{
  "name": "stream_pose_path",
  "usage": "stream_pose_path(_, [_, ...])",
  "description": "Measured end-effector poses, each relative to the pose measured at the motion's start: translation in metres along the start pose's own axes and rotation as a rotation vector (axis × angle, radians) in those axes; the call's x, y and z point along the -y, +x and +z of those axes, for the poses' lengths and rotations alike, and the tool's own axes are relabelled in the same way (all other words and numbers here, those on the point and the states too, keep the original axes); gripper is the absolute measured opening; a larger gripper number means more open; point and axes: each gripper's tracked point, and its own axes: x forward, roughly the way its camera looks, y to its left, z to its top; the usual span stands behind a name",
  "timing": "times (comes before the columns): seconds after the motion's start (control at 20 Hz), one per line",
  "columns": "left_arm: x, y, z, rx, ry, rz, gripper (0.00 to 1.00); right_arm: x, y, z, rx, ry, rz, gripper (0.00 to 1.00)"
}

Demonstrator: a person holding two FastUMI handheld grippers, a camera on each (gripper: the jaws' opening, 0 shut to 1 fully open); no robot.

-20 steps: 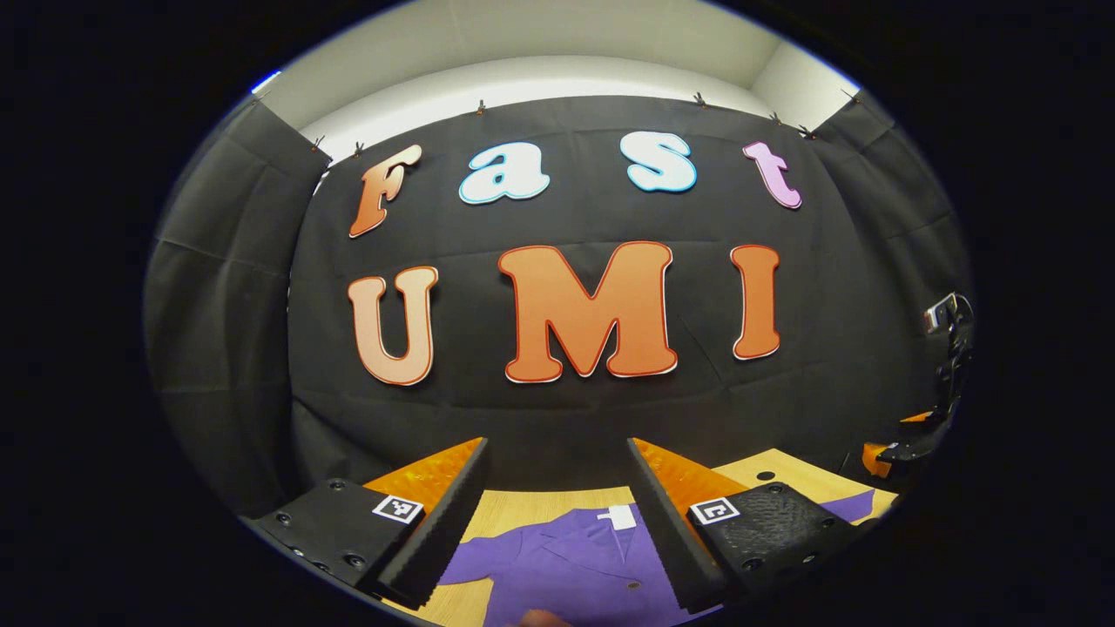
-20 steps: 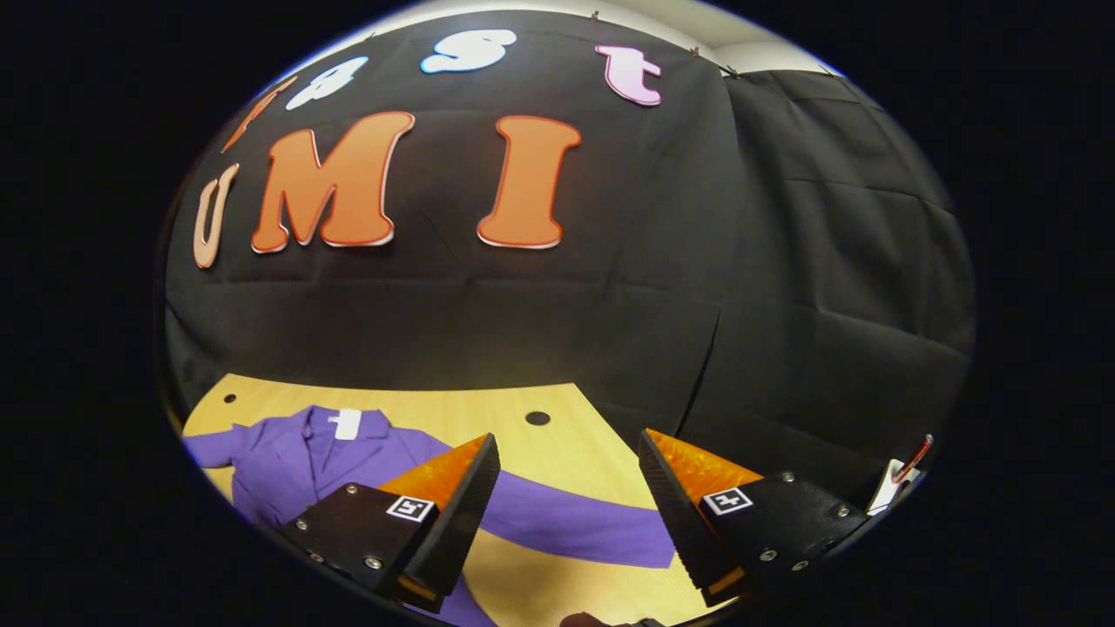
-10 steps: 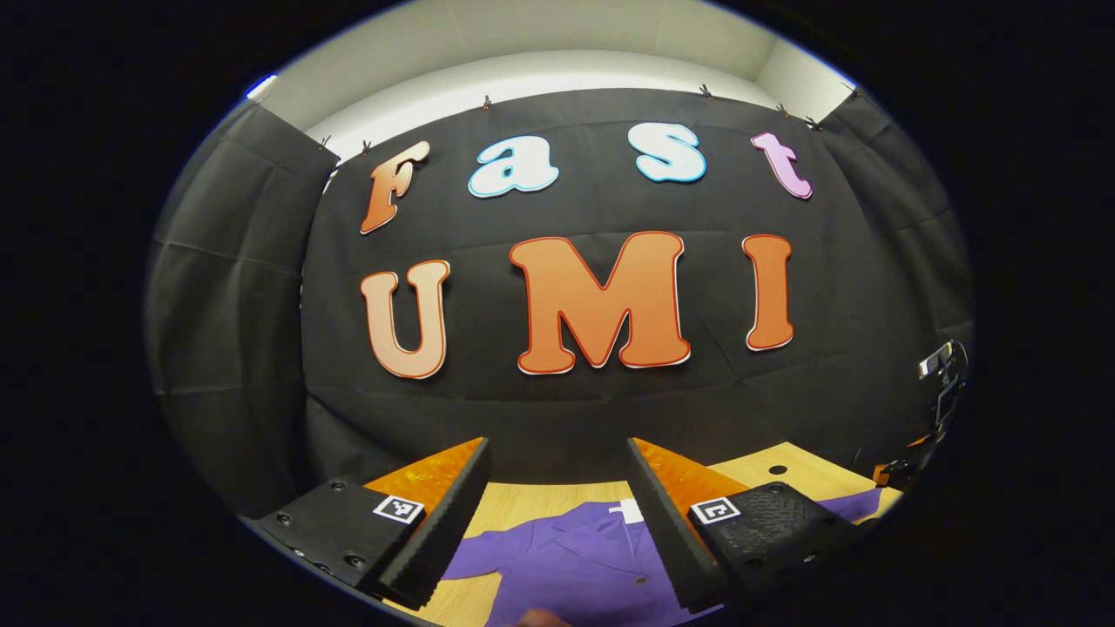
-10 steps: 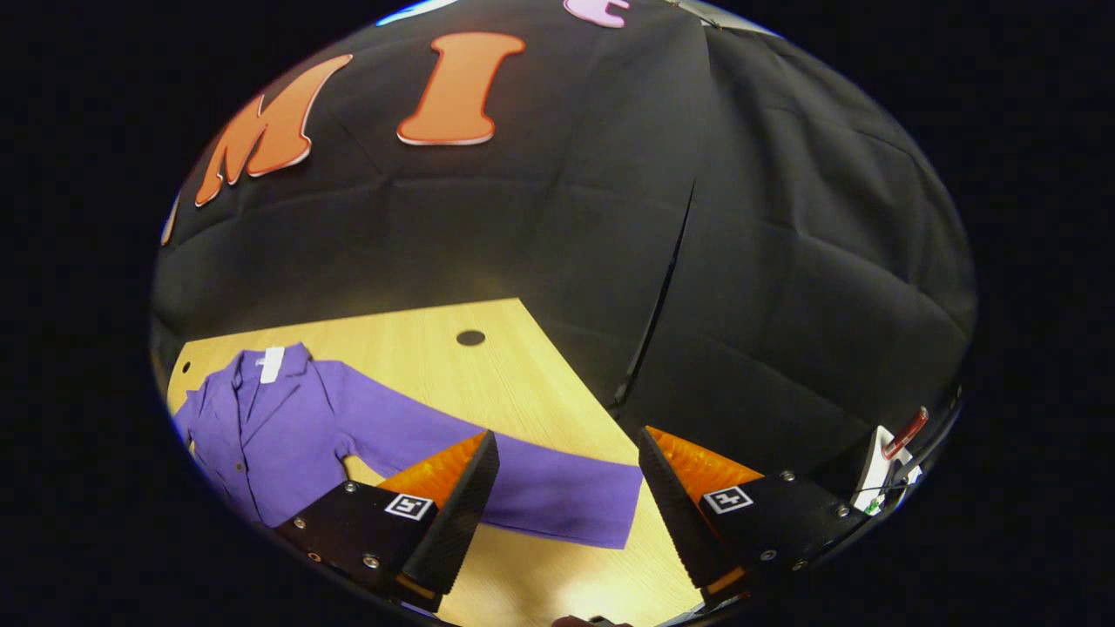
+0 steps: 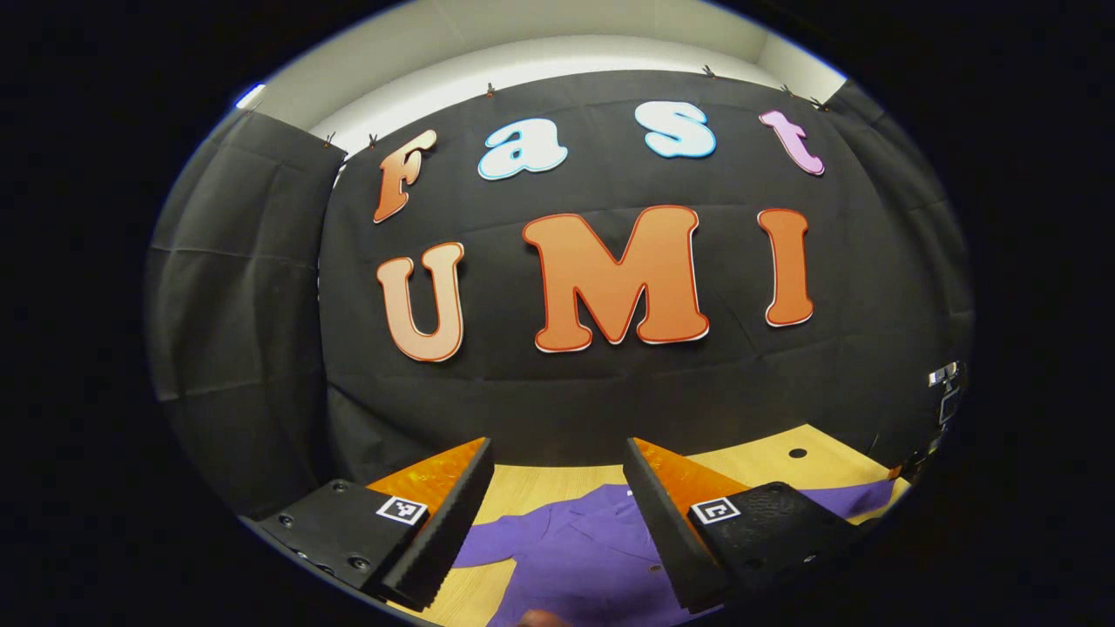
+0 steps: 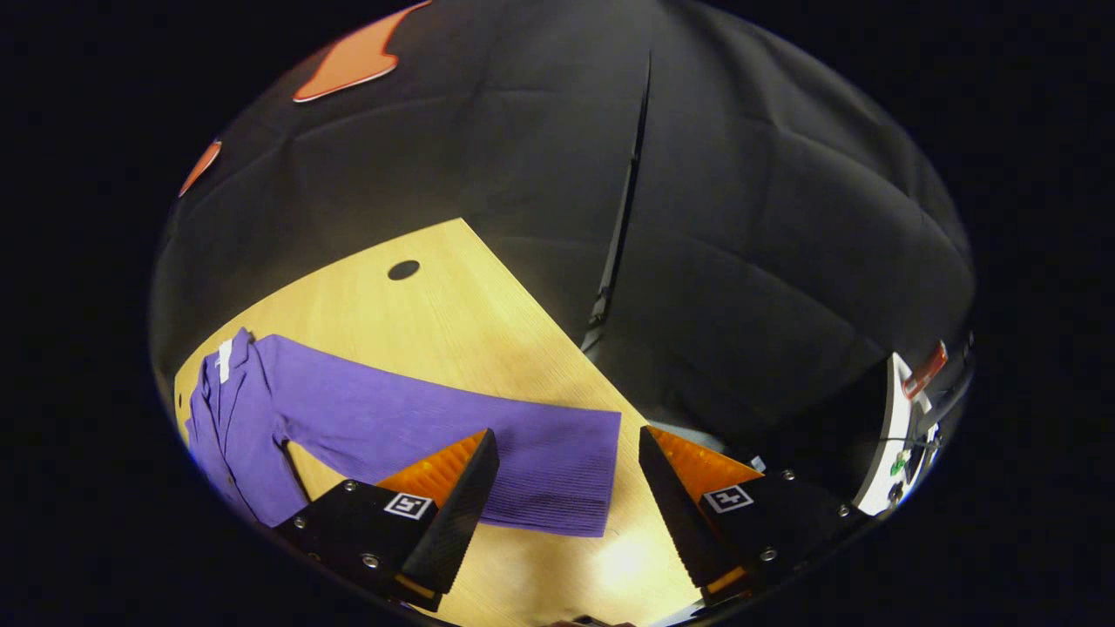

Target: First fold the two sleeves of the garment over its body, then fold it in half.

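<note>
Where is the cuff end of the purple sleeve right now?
In the right gripper view the sleeve's cuff lies flat on the wooden table, just ahead of the open right tool, between its two fingers and near the table's edge.

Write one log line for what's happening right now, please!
stage: before first sleeve fold | right gripper: open, above sleeve end | left gripper: open, above jacket | sleeve: flat on table

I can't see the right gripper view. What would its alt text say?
A purple garment lies flat on a wooden table, one long sleeve stretched out toward the camera. The open right gripper hangs above the sleeve's cuff end, its fingers not touching it, with black cloth walls behind.
</note>
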Motion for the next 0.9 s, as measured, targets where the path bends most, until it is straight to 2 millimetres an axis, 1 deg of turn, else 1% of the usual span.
stream_pose_path(0.1, [0.003, 0.001, -0.01, -0.029, 0.008, 0.011, 0.94, 0.005, 0.009, -0.012, -0.074, 0.01, -0.001, 0.97])
stream_pose_path(0.25, [0.008, -0.001, -0.019, -0.067, 0.015, 0.024, 0.94, 0.01, 0.02, -0.023, -0.162, 0.017, 0.001, 0.97])
stream_pose_path(0.35, [0.013, -0.003, -0.023, -0.083, 0.02, 0.033, 0.97, 0.013, 0.028, -0.034, -0.234, -0.008, 0.011, 0.96])
stream_pose_path(0.4, [0.015, -0.003, -0.025, -0.092, 0.023, 0.036, 0.97, 0.013, 0.03, -0.037, -0.277, -0.015, 0.015, 0.96])
stream_pose_path(0.45, [0.017, -0.004, -0.026, -0.099, 0.026, 0.039, 0.95, 0.01, 0.032, -0.039, -0.308, -0.012, 0.025, 0.96])
stream_pose_path(0.55, [0.023, -0.008, -0.032, -0.119, 0.035, 0.049, 0.95, 0.006, 0.038, -0.044, -0.364, -0.006, 0.044, 0.95])
stream_pose_path(0.65, [0.03, -0.014, -0.038, -0.133, 0.051, 0.054, 0.95, 0.006, 0.044, -0.04, -0.377, -0.012, 0.056, 0.94])
stream_pose_path(0.7, [0.035, -0.016, -0.042, -0.139, 0.059, 0.052, 0.95, 0.003, 0.039, -0.042, -0.404, -0.025, 0.064, 0.92])
stream_pose_path(0.8, [0.042, -0.017, -0.046, -0.153, 0.067, 0.045, 0.95, -0.004, 0.037, -0.047, -0.445, -0.057, 0.074, 0.81])
stream_pose_path(0.85, [0.044, -0.017, -0.046, -0.158, 0.068, 0.043, 0.95, -0.006, 0.037, -0.047, -0.445, -0.058, 0.078, 0.71])
stream_pose_path(0.9, [0.046, -0.018, -0.046, -0.157, 0.067, 0.041, 0.96, -0.007, 0.04, -0.046, -0.445, -0.057, 0.079, 0.66])
